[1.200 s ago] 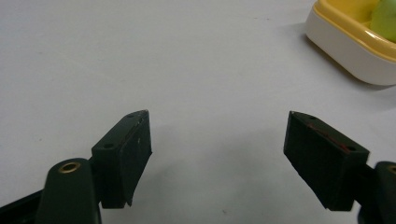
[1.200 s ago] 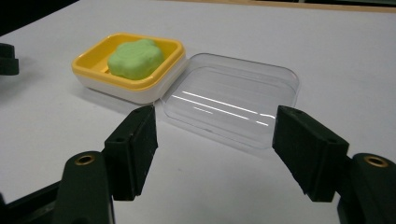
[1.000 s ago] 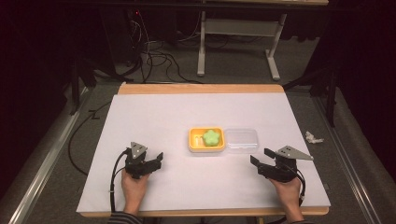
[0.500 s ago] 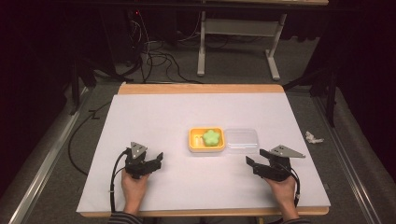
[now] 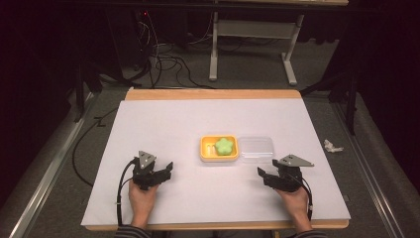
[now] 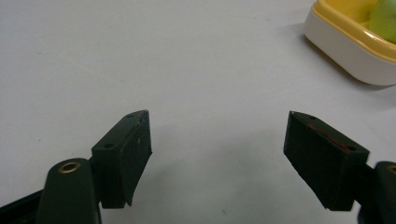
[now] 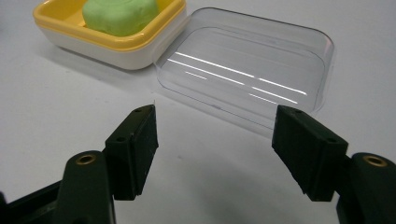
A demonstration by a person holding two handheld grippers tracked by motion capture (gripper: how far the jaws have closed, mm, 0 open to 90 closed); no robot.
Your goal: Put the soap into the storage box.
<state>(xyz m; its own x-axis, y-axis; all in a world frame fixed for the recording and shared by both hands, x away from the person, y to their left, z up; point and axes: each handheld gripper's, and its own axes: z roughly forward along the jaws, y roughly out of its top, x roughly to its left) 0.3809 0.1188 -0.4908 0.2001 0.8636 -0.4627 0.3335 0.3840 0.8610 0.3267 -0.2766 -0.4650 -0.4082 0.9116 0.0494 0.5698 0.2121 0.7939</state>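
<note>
Yellow soap dish (image 5: 219, 148) with the green soap (image 5: 224, 145) sits mid-tabletop (image 5: 163, 124), its clear lid (image 5: 256, 148) touching alongside. Our left tongs (image 5: 166, 172) and right tongs (image 5: 261, 174) gape, holding nothing. We judge lidding comes next. Since earlier, our right tongs crept leftward.

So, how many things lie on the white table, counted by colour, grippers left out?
Yellow: 1, the tray
Green: 1, the flower-shaped soap in the tray
Clear: 1, the lid beside the tray
Total: 3
</note>
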